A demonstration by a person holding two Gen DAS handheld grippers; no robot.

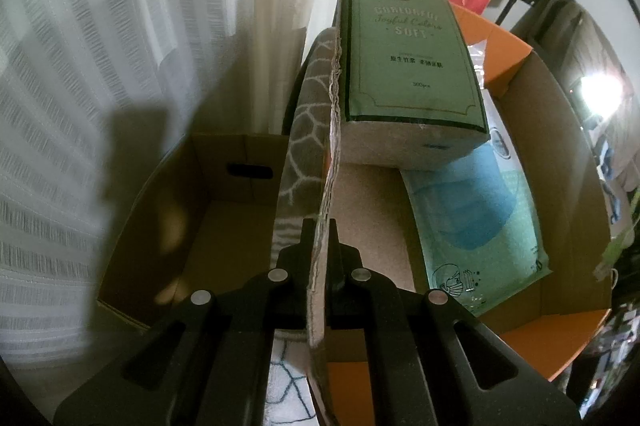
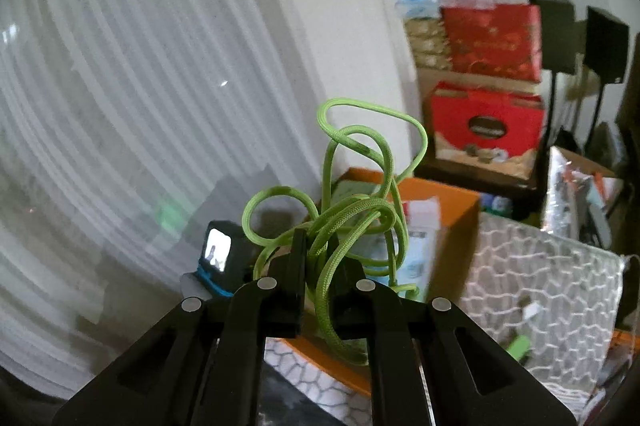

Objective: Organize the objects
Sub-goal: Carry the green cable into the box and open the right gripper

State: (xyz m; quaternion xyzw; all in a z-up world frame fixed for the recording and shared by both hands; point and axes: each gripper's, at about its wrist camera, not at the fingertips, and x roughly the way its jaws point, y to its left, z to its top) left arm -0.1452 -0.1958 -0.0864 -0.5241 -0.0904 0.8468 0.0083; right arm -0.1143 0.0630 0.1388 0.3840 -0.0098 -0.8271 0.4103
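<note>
My left gripper (image 1: 320,226) is shut on the torn cardboard wall (image 1: 330,154) of an orange-lined box (image 1: 560,154). Inside the box lie a green tissue pack (image 1: 408,66) and a teal face-mask pack (image 1: 480,226) under it. My right gripper (image 2: 320,242) is shut on a tangled green cord (image 2: 352,210), held up above the orange box (image 2: 440,194). The left gripper's camera (image 2: 220,258) shows at that box's left edge.
A second brown cardboard box (image 1: 192,226) sits left of the orange one by the white curtain (image 1: 120,46). A grey patterned cloth (image 2: 540,278) covers the surface. Red gift boxes (image 2: 488,122) are stacked behind. Black stands (image 2: 592,66) are at far right.
</note>
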